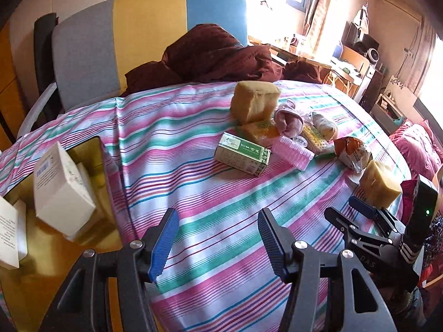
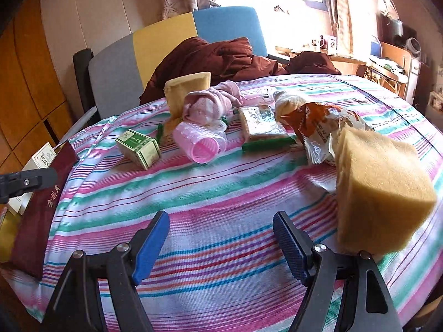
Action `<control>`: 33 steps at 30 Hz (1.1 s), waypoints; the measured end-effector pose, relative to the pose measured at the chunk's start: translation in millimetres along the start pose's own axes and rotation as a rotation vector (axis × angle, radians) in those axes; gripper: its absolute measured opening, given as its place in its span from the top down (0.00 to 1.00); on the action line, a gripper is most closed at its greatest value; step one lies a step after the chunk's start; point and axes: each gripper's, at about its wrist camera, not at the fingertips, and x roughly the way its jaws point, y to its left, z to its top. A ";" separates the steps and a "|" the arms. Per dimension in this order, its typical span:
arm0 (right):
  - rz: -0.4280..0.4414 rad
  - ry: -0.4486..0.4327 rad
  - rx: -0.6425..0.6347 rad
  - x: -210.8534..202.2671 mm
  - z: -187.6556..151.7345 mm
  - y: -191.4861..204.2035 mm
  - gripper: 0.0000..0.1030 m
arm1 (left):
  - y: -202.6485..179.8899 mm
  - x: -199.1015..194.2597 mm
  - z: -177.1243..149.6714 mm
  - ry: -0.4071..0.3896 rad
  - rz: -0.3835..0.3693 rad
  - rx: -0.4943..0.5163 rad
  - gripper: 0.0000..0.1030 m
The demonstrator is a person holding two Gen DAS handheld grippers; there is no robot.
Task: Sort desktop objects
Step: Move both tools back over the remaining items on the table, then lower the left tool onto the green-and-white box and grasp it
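My left gripper (image 1: 218, 246) hangs open over the striped tablecloth (image 1: 210, 207), nothing between its fingers. My right gripper (image 2: 221, 246) is open too, just left of a yellow sponge block (image 2: 382, 193); it also shows in the left wrist view (image 1: 349, 207) beside that sponge (image 1: 380, 184). Farther off lie a green box (image 1: 242, 153), a pink ribbed cup (image 2: 200, 144), a pink sock (image 2: 207, 105), a second sponge (image 1: 254, 101), an orange snack bag (image 2: 321, 127) and a flat packet (image 2: 261, 123). A gold tray (image 1: 55, 238) at left holds white boxes (image 1: 62, 191).
A grey, yellow and blue chair (image 1: 149, 36) with a dark red garment (image 1: 216, 55) stands behind the table. The tray's maroon side (image 2: 41, 204) lies at the table's left edge. A desk (image 2: 332, 55) and shelves fill the room at right.
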 end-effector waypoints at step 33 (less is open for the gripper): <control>0.218 -0.096 0.053 1.1 -9.5 -22.1 0.01 | 8.3 115.4 72.1 0.271 -0.110 -0.405 0.46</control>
